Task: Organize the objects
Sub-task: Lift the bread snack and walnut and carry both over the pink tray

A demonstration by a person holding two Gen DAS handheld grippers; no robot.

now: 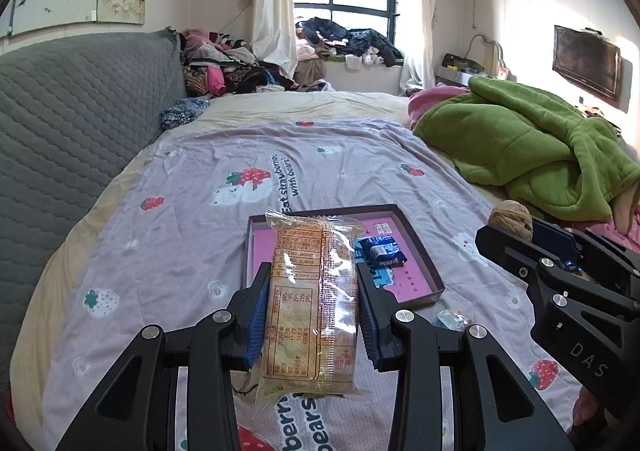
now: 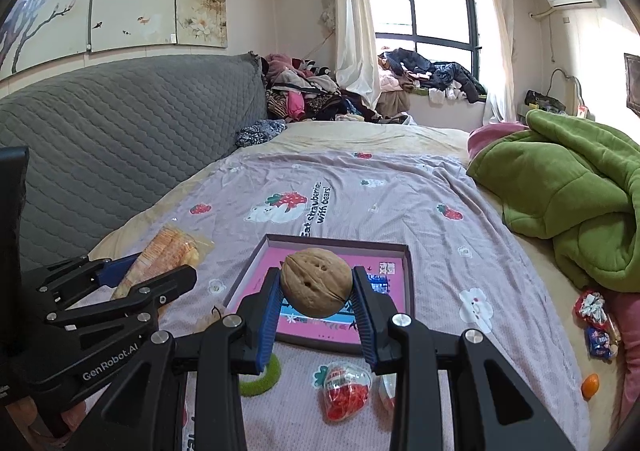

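Observation:
My left gripper [image 1: 312, 303] is shut on a clear packet of biscuits [image 1: 310, 307], held above the bed near the front-left of a shallow pink-lined box [image 1: 424, 251]. A blue-wrapped sweet [image 1: 382, 253] lies in the box. My right gripper [image 2: 316, 305] is shut on a walnut [image 2: 316, 283], held above the same box [image 2: 408, 291]. In the right wrist view the left gripper [image 2: 120, 283] and its packet [image 2: 160, 255] show at the left. In the left wrist view the right gripper [image 1: 560, 275] and walnut [image 1: 510, 217] show at the right.
The bed has a lilac strawberry-print sheet [image 1: 192, 187]. On it lie a red sweet packet [image 2: 344, 391], a green ring [image 2: 260, 379], wrapped sweets [image 2: 598, 327] and a small orange [image 2: 590, 385]. A green blanket [image 2: 572, 195] is heaped at the right, a grey headboard [image 1: 68, 123] at the left.

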